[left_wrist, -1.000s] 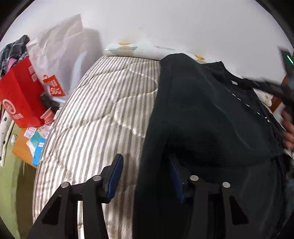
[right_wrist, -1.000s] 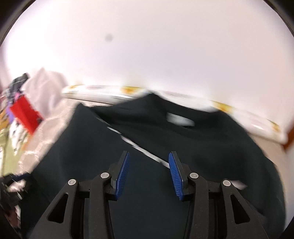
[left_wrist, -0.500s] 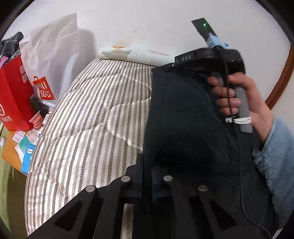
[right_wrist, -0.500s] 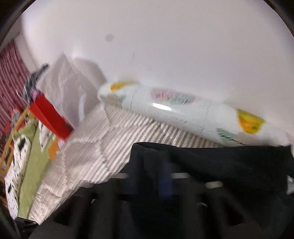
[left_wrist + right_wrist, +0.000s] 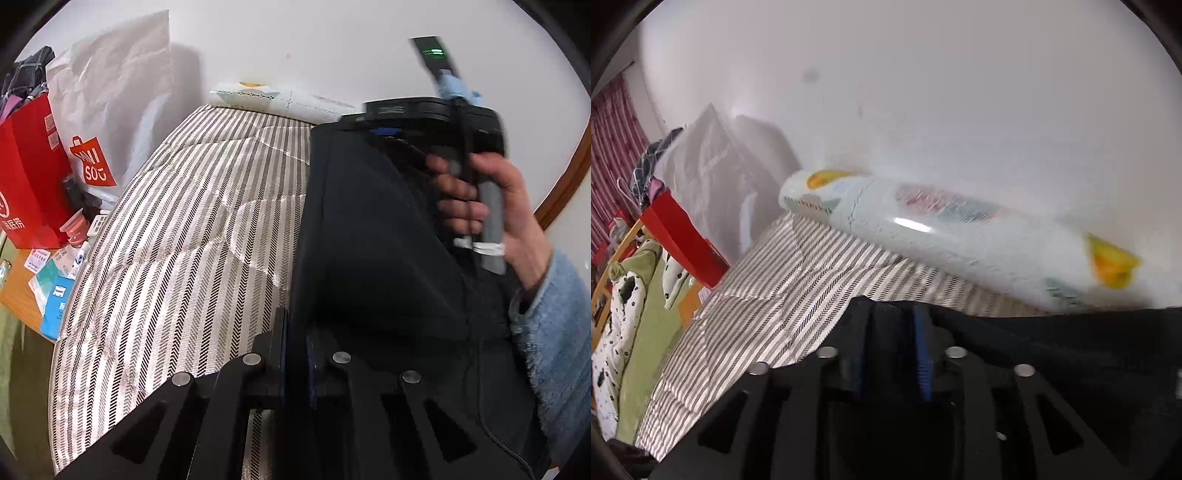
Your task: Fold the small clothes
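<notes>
A dark garment lies along the right side of the striped quilt. My left gripper is shut on the garment's near left edge, and the cloth rises from its pads as a folded flap. At the flap's far end a hand in a blue fleece sleeve holds the right tool. In the right wrist view my right gripper stands at the garment's far corner. Its jaws are opening, the blue pads are apart, and dark cloth sits between them.
A printed pillow lies against the wall at the head of the quilt. A red bag and a white shopping bag stand to the left. Small packets lie on a wooden side table.
My left gripper has shut on the garment's edge. The right tool swept from the right across to the far corner, dragging cloth over; its pads closed and now stand apart again.
</notes>
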The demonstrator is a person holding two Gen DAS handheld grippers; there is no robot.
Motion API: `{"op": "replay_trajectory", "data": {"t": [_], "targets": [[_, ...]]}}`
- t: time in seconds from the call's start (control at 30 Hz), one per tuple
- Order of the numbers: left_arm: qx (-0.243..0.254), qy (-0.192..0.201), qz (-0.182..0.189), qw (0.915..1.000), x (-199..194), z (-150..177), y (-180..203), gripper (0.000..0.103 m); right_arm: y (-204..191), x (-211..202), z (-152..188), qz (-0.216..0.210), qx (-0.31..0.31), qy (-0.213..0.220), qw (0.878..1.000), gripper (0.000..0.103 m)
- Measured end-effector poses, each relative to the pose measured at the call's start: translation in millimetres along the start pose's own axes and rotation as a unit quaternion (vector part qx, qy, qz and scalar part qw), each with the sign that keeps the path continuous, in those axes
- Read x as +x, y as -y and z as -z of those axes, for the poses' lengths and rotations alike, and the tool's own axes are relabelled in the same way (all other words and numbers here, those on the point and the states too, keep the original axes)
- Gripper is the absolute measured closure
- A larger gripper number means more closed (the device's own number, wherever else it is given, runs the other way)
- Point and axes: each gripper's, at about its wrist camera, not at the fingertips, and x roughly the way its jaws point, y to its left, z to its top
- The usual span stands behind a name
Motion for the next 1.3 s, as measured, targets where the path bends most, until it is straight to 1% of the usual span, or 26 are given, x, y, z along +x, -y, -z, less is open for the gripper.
{"op": "replay_trajectory", "data": {"t": [0.03,0.1,0.13,0.23,0.3,0.33,0.37,0.4,0.43,0.47,0.57,0.67,0.7,0.73,0.8,0.83,0.9,1.0,1.1,1.17,1.23,1.27,1.3], "targets": [[0.001,-0.001,0.001,1.0,-0.5,0.1,0.4,0.092,0.8,-12.0,2.5,0.013,-0.006,0.008,1.0,0.066],[0.004,-0.002,-0.004,1.0,-3.0,1.6,1.8,0.086,1.1,-27.6,11.4,0.029,-0.02,0.014,0.999,0.065],[0.004,-0.002,-0.005,1.0,-4.0,2.2,2.1,0.085,1.3,-34.8,17.6,0.032,-0.029,0.013,0.999,0.064],[-0.001,-0.008,-0.004,1.0,-8.1,4.4,3.6,0.082,4.1,-30.0,35.2,0.064,-0.049,-0.01,0.997,0.064],[-0.003,-0.012,-0.004,0.9999,-12.9,6.8,5.4,0.082,9.9,-17.5,44.2,0.082,-0.043,-0.028,0.995,0.065],[-0.001,-0.014,-0.005,0.9999,-15.4,8.1,6.5,0.081,13.1,-17.7,46.6,0.08,-0.038,-0.026,0.996,0.064],[0.003,-0.015,-0.009,0.9998,-17.9,9.8,8.2,0.076,16.9,-22.1,47.6,0.077,-0.029,-0.021,0.996,0.064],[0.008,-0.015,-0.014,0.9998,-20.5,11.6,10.2,0.07,19.7,-26.6,47.4,0.081,-0.021,-0.026,0.996,0.064],[0.011,-0.014,-0.017,0.9997,-22.2,12.8,11.6,0.066,21.4,-33.6,47.1,0.085,-0.013,-0.03,0.996,0.064],[0.014,-0.012,-0.02,0.9996,-24.5,14.2,13.3,0.062,23.4,-46.7,47.6,0.088,-0.007,-0.025,0.996,0.064],[0.015,-0.011,-0.019,0.9996,-31.0,17.8,19.2,0.058,30.9,-82.8,54.1,0.111,-0.003,-0.023,0.994,0.063],[0.019,-0.003,-0.018,0.9996,-37.6,24.7,26.1,0.049,50.1,-143.1,77.2,0.133,0.023,-0.01,0.991,0.061],[0.022,-0.002,-0.021,0.9995,-39.3,27.5,28.3,0.048,55.4,-164.5,88.2,0.141,0.033,-0.004,0.989,0.057],[0.023,-0.001,-0.021,0.9995,-40.8,30.1,30.6,0.048,63.8,-187.0,100.7,0.153,0.043,0.002,0.987,0.051],[0.022,-0.001,-0.02,0.9996,-43.0,34.1,33.6,0.047,85.4,-235.6,136.3,0.188,0.062,0.015,0.98,0.046],[0.022,-0.001,-0.022,0.9995,-43.8,35.7,35.1,0.047,99.0,-262.3,159.2,0.219,0.071,0.02,0.973,0.046],[0.024,-0.001,-0.026,0.9994,-46.4,39.4,39.0,0.046,122.6,-299.7,196.0,0.261,0.09,0.026,0.961,0.046],[0.025,0.001,-0.027,0.9993,-51.7,46.1,44.1,0.044,165.9,-358.2,260.8,0.315,0.141,0.016,0.938,0.046],[0.029,0.002,-0.025,0.9993,-56.6,54.7,49.0,0.043,194.9,-404.3,323.4,0.362,0.182,0.009,0.914,0.045],[0.032,0.001,-0.025,0.9992,-58.1,59.9,51.5,0.04,211.6,-432.5,368.6,0.387,0.208,-0.002,0.898,0.044],[0.034,-0.005,-0.022,0.9992,-57.7,66.1,54.2,0.04,222.5,-448.4,401.7,0.391,0.232,-0.01,0.891,0.039],[0.035,-0.009,-0.021,0.9991,-57.0,68.6,55.4,0.039,228.4,-457.6,422.5,0.39,0.247,-0.017,0.887,0.038],[0.035,-0.013,-0.022,0.9991,-56.4,72.2,57.0,0.039,233.1,-462.6,434.0,0.389,0.253,-0.019,0.886,0.038]]}}
